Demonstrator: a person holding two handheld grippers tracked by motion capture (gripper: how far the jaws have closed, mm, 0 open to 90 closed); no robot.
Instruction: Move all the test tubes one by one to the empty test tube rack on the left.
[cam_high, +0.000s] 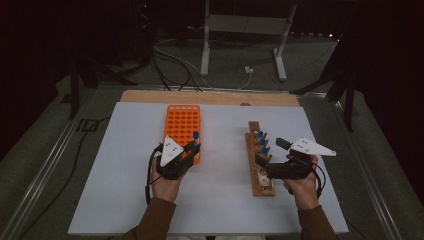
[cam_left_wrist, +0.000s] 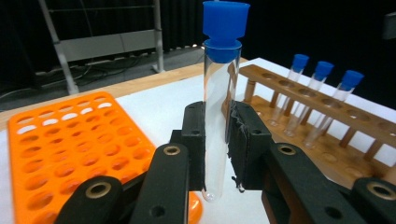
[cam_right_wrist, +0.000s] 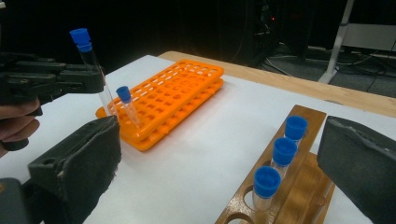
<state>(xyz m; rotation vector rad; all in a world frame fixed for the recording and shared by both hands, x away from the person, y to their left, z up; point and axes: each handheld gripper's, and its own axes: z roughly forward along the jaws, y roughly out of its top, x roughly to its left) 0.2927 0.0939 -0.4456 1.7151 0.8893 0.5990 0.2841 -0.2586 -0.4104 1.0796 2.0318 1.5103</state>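
High view: above near edge of white rectangular table (cam_high: 125, 200), facing forward and down. Left gripper view: low, close, orange plastic grid rack (cam_left_wrist: 70, 140) lower left, brown wooden tube rack (cam_left_wrist: 355, 140) at right. Right gripper view: low, orange rack (cam_right_wrist: 177, 100) upper centre, wooden rack (cam_right_wrist: 303, 186) lower right.

1. On my worktop (cam_high: 125, 200), the plastic rack (cam_high: 182, 122) sits left and the wooden rack (cam_high: 260, 165) right, well apart.
2. Three tubes (cam_right_wrist: 282, 151) stand in the wooden rack.
3. One tube (cam_right_wrist: 127, 105) stands in the plastic rack.

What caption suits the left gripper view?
Tongs grip a blue-capped tube between an orange rack and a wooden rack.
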